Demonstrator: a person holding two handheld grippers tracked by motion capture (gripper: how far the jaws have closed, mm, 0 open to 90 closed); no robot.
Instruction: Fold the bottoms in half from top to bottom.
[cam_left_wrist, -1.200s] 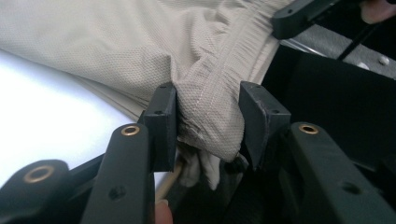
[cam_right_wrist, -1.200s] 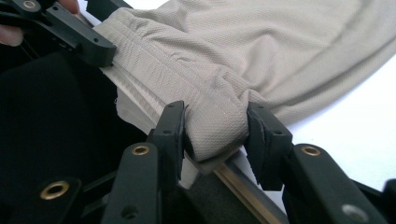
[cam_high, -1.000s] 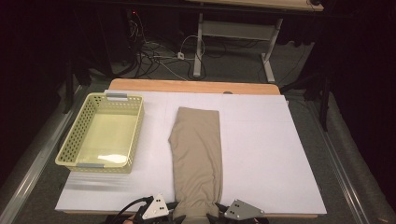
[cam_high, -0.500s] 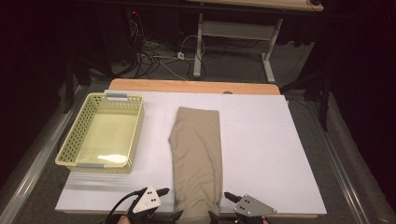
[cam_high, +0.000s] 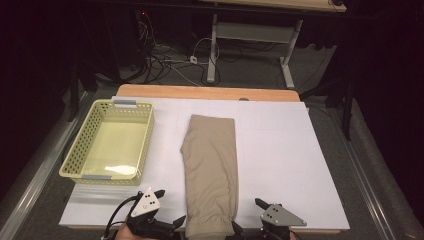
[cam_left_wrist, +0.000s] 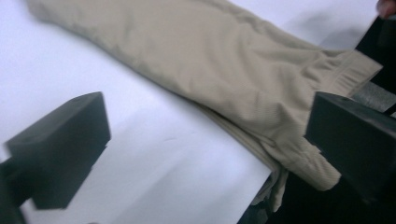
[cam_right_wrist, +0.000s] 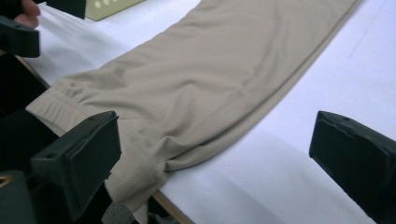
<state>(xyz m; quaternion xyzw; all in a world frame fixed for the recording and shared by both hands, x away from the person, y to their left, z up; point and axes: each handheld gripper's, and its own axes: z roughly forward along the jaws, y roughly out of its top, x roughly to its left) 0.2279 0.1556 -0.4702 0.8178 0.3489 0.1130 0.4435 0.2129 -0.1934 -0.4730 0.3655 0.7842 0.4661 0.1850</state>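
Observation:
A folded beige garment (cam_high: 210, 165) lies lengthwise in the middle of the white sheet (cam_high: 290, 165), and its elastic-banded near end hangs over the front edge. My left gripper (cam_high: 170, 206) stands just left of that end and my right gripper (cam_high: 247, 215) just right of it. Both have just been opening their jaws, which now stand wide and grip nothing. In the left gripper view the garment (cam_left_wrist: 210, 60) crosses behind my left gripper (cam_left_wrist: 205, 144), and its waistband lies by the right jaw. In the right gripper view the garment (cam_right_wrist: 210, 74) lies ahead of my right gripper (cam_right_wrist: 217, 158).
A yellow perforated basket (cam_high: 75, 150) stands on the left of the sheet, its corner (cam_right_wrist: 112, 5) visible past the garment. The wooden table edge (cam_high: 200, 92) runs along the back. Cables and a desk frame (cam_high: 215, 45) are on the floor beyond. Dark floor surrounds the table.
Both grippers have drawn sideways away from the garment's near end, the left one leftward and the right one rightward, and their jaws have opened. The garment lies as before.

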